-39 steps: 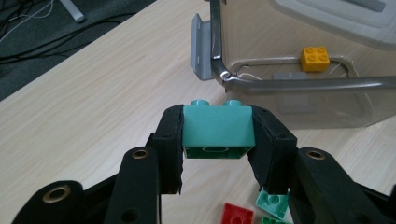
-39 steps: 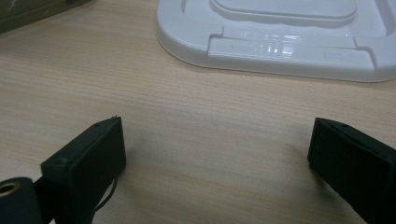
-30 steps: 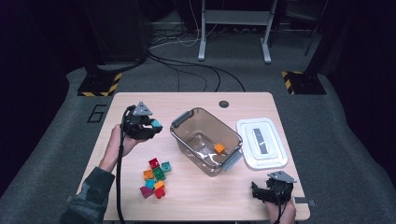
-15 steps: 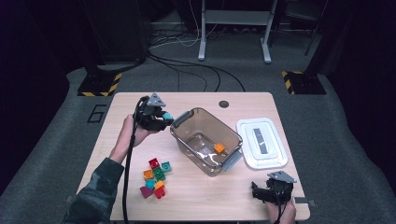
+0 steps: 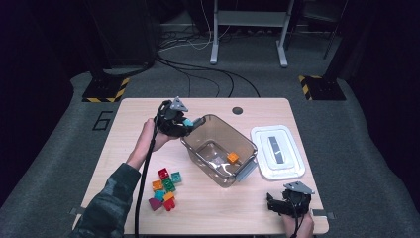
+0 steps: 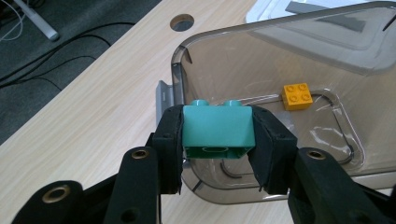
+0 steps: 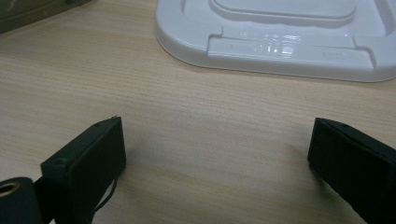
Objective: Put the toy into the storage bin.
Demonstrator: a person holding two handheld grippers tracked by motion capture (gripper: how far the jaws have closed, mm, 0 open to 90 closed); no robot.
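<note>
Left gripper [image 5: 190, 124] clamps a teal studded plastic brick [image 6: 218, 131] just above the near rim of the clear smoky plastic bin [image 5: 198, 153], small orange brick [image 6: 297, 96] inside ahead, while right gripper [image 7: 219, 163] rests jaws spread before the white plastic lid [image 7: 289, 42].

Right gripper [image 7: 217, 154] jaws wide apart, low over wooden table [image 7: 196, 107], white lid [image 7: 280, 37] ahead

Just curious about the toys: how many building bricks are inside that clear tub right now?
1: an orange brick lies on the floor of the tub. A teal brick is held in the left gripper at the rim, not yet inside.
</note>
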